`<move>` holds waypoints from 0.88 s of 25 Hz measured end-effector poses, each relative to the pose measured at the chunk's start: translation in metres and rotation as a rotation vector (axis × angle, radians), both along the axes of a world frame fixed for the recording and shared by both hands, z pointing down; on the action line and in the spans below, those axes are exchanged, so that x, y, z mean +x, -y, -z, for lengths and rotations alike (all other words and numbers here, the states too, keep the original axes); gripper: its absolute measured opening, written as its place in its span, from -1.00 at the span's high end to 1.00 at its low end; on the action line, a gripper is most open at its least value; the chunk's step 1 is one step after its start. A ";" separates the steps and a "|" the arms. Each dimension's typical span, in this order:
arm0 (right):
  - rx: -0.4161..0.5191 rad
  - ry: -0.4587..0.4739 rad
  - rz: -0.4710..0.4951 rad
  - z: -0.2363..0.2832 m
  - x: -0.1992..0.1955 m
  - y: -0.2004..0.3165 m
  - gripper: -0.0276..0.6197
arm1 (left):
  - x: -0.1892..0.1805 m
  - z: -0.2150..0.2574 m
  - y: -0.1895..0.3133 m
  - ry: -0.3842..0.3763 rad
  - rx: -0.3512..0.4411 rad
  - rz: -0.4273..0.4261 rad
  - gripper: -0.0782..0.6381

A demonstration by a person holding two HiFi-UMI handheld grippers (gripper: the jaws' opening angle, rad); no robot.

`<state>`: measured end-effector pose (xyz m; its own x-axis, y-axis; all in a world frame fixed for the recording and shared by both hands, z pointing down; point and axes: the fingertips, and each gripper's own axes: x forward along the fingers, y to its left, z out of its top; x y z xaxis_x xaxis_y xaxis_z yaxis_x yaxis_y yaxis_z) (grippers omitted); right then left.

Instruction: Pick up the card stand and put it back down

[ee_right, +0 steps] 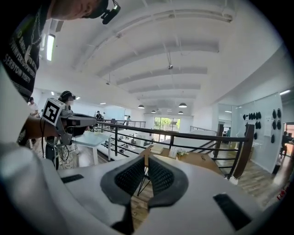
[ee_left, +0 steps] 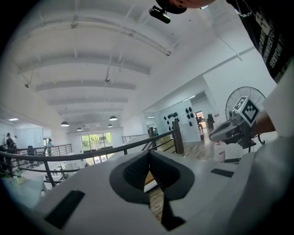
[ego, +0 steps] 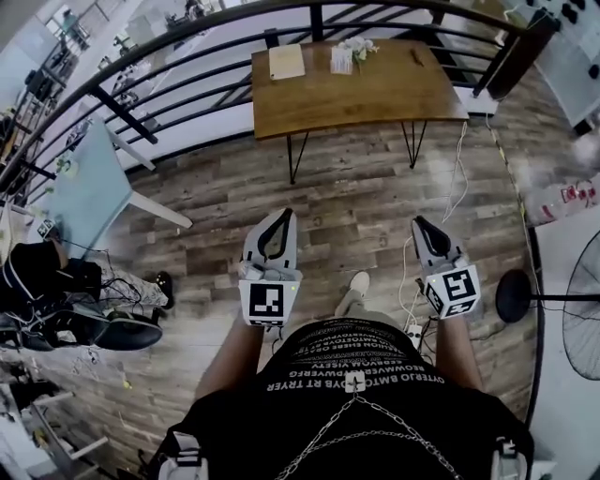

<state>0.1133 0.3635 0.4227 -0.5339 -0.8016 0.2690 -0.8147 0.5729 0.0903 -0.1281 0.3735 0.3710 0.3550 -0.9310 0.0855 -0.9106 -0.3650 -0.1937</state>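
Jaws clenched empty on 2: left hand-held gripper [ego: 284,217], right hand-held gripper [ego: 418,223]; 1 wooden table [ego: 375,92] ahead.

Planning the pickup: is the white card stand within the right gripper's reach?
Probably not: the right gripper hangs near the person's torso, with wooden floor between it and the white card stand.

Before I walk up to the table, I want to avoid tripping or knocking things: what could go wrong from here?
1. A white cable trails over the floor from the wooden table toward your feet: a trip hazard.
2. The card stand sits near the far edge by the railing; a nudge might push it off.
3. The left gripper and right gripper are both shut; open one first.
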 end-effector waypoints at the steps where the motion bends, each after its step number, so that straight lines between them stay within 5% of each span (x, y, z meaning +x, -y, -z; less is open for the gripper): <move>1: -0.001 0.000 0.005 -0.002 0.001 0.008 0.86 | 0.003 -0.002 0.008 0.007 0.014 0.002 0.71; 22: 0.049 0.012 0.036 0.018 0.100 0.142 0.87 | 0.092 0.030 0.146 0.032 0.000 0.046 0.71</move>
<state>0.2132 0.2213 0.4045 -0.5656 -0.7940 0.2230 -0.7949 0.5969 0.1089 -0.0358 0.2274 0.3411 0.3090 -0.9462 0.0959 -0.9198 -0.3230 -0.2226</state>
